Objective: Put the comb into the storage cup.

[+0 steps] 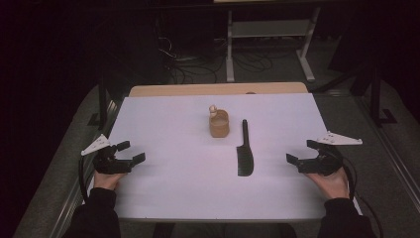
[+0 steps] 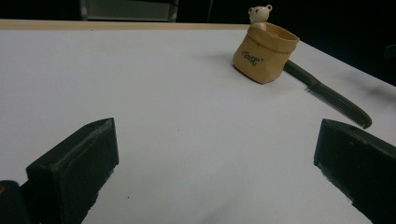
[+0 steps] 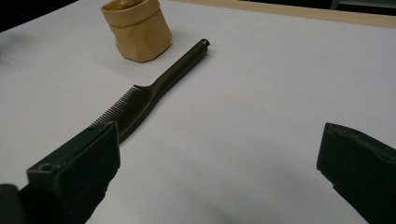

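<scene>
Comb lies flat near the middle of the white surface, handle pointing away from me toward the tan bear pouch, which stands upright just beside it, not touching. I've got my left hand-held gripper parked at the left edge and my right hand-held gripper at the right, both released, jaws wide, nothing between them. Right one's closer, so I reckon it goes for the comb.
</scene>
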A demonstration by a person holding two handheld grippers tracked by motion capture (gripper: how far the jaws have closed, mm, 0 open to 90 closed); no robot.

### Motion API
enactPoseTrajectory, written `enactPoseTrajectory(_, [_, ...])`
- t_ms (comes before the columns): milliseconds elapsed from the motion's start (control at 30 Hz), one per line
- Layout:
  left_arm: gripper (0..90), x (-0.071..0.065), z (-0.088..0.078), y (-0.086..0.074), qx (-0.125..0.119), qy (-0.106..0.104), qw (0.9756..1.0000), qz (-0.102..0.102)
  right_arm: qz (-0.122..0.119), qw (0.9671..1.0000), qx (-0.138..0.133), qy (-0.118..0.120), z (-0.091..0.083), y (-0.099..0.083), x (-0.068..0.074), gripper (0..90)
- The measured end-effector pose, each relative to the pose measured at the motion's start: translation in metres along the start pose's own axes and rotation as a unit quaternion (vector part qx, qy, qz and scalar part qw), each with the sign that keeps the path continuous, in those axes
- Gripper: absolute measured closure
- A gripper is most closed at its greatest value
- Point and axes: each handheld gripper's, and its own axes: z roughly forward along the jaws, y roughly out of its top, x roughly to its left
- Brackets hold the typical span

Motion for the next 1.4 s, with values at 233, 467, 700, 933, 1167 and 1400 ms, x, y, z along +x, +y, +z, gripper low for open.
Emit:
enactPoseTrajectory(233, [0.0,-0.001,-0.001,0.000,-0.005,0.003,1.0000,0.005,-0.001,1.0000,0.001,0.003,0.000,0.000,0.001,0.0])
enactPoseTrajectory(467, [0.0,-0.001,-0.002,0.000,-0.008,0.012,0.9998,0.010,-0.001,1.0000,0.002,0.005,0.000,-0.001,0.001,0.0])
enactPoseTrajectory(700, [0.0,-0.001,-0.003,0.000,-0.009,0.017,0.9998,0.011,-0.001,0.9999,0.016,0.000,0.003,0.000,0.003,0.0])
enactPoseTrajectory(933, [0.0,-0.001,-0.003,-0.002,-0.007,0.020,0.9998,0.007,-0.004,0.9999,0.016,0.004,0.001,0.004,0.008,0.0])
enactPoseTrajectory(1167, [0.0,0.000,-0.004,-0.002,-0.011,0.019,0.9997,0.006,-0.009,0.9997,0.021,0.009,0.004,0.012,0.010,0.0])
enactPoseTrajectory(1400, [0.0,0.000,-0.003,-0.001,-0.013,0.020,0.9997,0.006,-0.022,0.9992,0.029,0.015,0.010,0.022,0.011,0.0])
